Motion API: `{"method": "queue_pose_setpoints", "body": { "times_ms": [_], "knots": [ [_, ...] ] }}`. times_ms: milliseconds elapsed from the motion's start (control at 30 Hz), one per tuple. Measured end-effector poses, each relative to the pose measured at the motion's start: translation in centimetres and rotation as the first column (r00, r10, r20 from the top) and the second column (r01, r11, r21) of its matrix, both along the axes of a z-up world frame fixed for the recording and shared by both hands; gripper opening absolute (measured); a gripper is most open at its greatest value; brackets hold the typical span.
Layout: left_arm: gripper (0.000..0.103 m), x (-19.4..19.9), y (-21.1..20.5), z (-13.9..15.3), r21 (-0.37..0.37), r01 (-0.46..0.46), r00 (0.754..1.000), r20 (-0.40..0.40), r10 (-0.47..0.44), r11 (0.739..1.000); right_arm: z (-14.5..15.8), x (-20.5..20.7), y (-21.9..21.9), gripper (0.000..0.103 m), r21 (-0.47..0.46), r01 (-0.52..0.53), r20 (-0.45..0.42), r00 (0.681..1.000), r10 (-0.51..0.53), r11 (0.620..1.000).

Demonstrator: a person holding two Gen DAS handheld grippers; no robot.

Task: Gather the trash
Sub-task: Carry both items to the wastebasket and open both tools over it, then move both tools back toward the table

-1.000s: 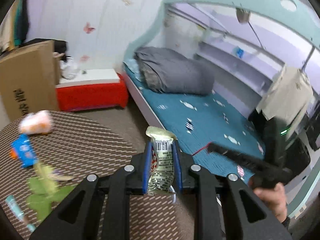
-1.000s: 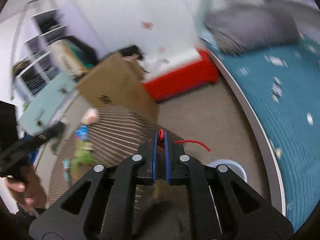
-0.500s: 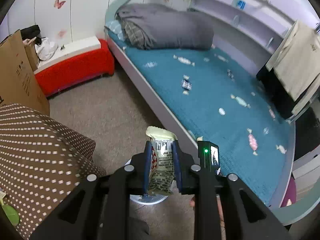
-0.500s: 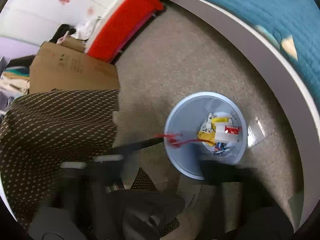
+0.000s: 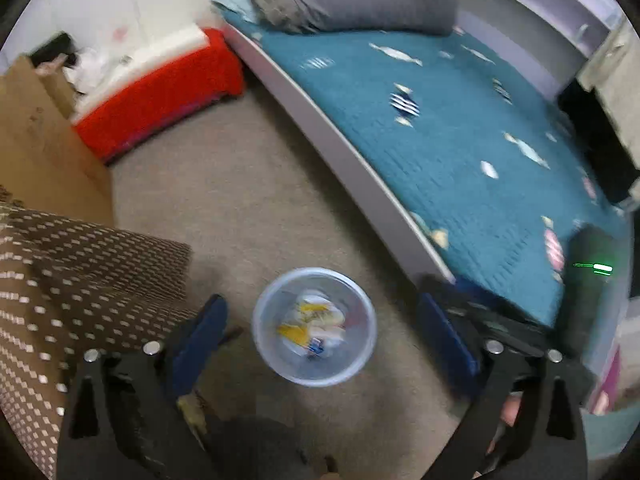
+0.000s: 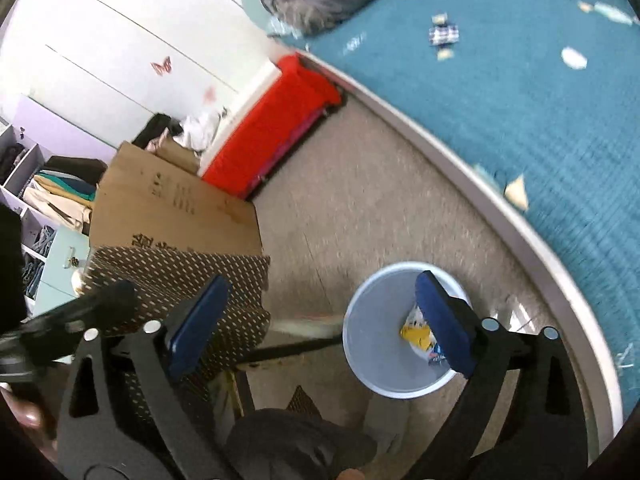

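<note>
The wrapper and red string that the jaws held a second ago are gone from them; mixed wrappers lie in the pale blue bin at lower centre. The left hand-held gripper and the right hand-held gripper are both opening, nothing between their jaws. This load looks delivered; the candies on the teal bed at upper right remain.

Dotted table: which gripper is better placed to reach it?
Left, likely. Both grippers are opening, empty; the left gripper sits beside the dotted table, the right gripper over the bin.
</note>
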State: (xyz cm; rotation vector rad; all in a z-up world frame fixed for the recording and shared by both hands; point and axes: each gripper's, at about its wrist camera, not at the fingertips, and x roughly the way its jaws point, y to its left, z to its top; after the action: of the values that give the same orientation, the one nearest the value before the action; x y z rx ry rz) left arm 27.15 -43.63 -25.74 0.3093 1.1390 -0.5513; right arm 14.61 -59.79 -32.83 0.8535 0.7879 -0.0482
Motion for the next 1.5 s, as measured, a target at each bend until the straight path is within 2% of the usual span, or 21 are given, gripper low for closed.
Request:
{"method": "queue_pose_setpoints", "body": {
  "times_ms": [133, 433, 667, 867, 1133, 1200, 1300, 1400, 1500],
  "knots": [
    [0.095, -0.1, 1.3, 1.3, -0.057, -0.031, 1.0, -0.007, 0.03, 0.998, 2.2, -0.7, 0.6, 0.097, -0.037, 0.012, 0.027, 1.0, -0.011, 0.999],
    [0.095, -3.3, 5.3, 7.0, -0.156, -0.037, 0.993, 0.104, 0.054, 0.987, 8.2, -2.5, 4.3, 0.097, -0.117, 0.038, 0.081, 0.996, -0.029, 0.992],
    [0.095, -6.4, 11.7, 11.3, -0.224, -0.075, 0.973, 0.198, 0.121, 0.972, 15.1, -3.7, 10.2, 0.097, -0.211, -0.005, 0.166, 0.985, 0.041, 0.977],
    [0.096, -9.2, 17.6, 14.6, -0.261, -0.115, 0.934, 0.299, 0.193, 0.959, 19.5, -3.8, 16.4, 0.097, -0.293, -0.079, 0.207, 0.968, 0.144, 0.953],
    [0.098, -11.6, 26.6, 16.7, -0.28, -0.216, 0.867, 0.386, 0.316, 0.935, 21.9, -3.2, 23.6, 0.097, -0.365, -0.158, 0.21, 0.946, 0.247, 0.917],
    [0.098, -12.0, 29.3, 16.7, -0.283, -0.267, 0.843, 0.395, 0.365, 0.921, 22.2, -3.0, 25.4, 0.097, -0.386, -0.181, 0.204, 0.94, 0.275, 0.904],
    [0.098, -12.2, 32.4, 16.6, -0.294, -0.291, 0.834, 0.387, 0.392, 0.91, 22.7, -2.6, 28.1, 0.097, -0.421, -0.209, 0.188, 0.932, 0.31, 0.883],
    [0.098, -12.7, 36.2, 16.0, -0.281, -0.364, 0.798, 0.399, 0.452, 0.888, 22.8, -2.1, 30.7, 0.097, -0.456, -0.237, 0.166, 0.924, 0.343, 0.858],
    [0.098, -12.6, 39.4, 14.9, -0.281, -0.422, 0.783, 0.365, 0.503, 0.862, 22.6, -1.5, 33.3, 0.097, -0.485, -0.269, 0.137, 0.916, 0.376, 0.832]
  ]
}}
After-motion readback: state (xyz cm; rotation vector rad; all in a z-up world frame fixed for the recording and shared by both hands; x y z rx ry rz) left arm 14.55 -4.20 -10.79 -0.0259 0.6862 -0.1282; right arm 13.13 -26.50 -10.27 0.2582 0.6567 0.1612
